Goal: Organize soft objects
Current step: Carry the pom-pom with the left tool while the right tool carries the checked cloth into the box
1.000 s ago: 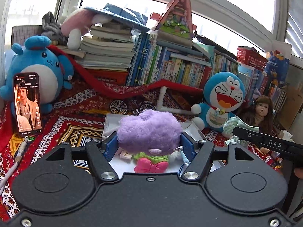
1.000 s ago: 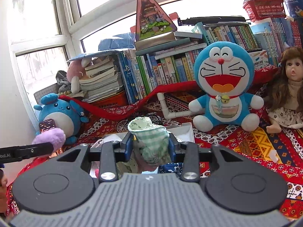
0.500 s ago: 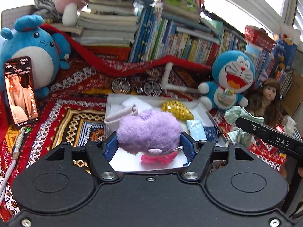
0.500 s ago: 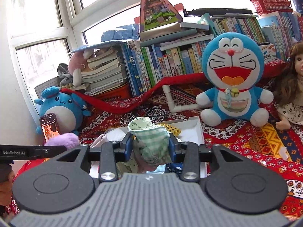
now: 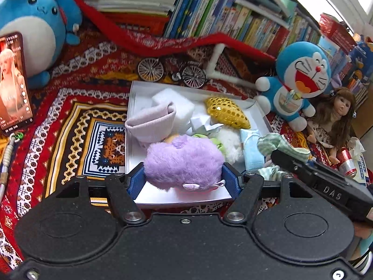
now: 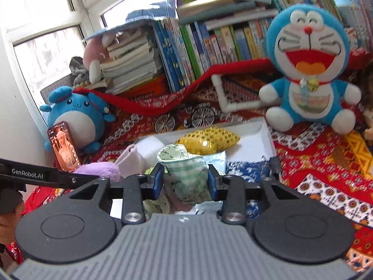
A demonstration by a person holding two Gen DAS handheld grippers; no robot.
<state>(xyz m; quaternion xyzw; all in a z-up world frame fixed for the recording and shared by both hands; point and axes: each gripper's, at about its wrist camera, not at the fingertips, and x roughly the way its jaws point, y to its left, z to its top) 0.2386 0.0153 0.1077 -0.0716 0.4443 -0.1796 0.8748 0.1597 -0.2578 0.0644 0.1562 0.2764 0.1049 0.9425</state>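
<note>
Patterned red cloth (image 5: 70,107) covered the surface, books (image 5: 221,23) stacked behind. Left gripper (image 5: 184,175) was clamped on a purple plush (image 5: 184,161), held over the near end of the white box (image 5: 134,98). Right gripper (image 6: 185,182) pinched a green checked cloth (image 6: 186,170) just above the box's right side. Gold sequin pillow (image 5: 227,113) lay ahead of both grippers, inside the box

The plush (image 5: 184,161) is lilac. The cloth (image 6: 186,170) is green-and-white checked with a sprigged lining. The box (image 5: 134,93) is white; in it lie a gold sequinned cushion (image 5: 227,113) and a pale blue mask (image 5: 250,149). The rug (image 5: 77,116) is red with white, yellow and black geometric bands.
</note>
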